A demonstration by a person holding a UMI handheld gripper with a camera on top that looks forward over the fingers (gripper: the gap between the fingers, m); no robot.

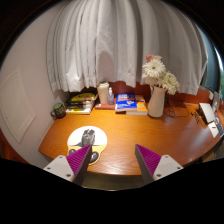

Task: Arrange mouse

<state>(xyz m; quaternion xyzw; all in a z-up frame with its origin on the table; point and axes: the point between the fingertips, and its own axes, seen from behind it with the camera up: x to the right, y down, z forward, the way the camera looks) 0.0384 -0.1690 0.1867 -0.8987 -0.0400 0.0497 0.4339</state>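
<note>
A grey and black mouse (87,139) lies on a round pale mouse mat (79,136) on the wooden desk (150,128). It sits just ahead of my left finger (82,160). My gripper (115,158) is open and empty, with bare desk between the purple pads. A small dark thing (93,156) lies on the desk beside the left pad; I cannot tell what it is.
At the back of the desk stand a vase of flowers (157,92), a white jar (104,94), a blue book (125,101), yellow books (82,102) and a dark mug (58,109). A keyboard edge (211,116) shows at right. White curtains hang behind.
</note>
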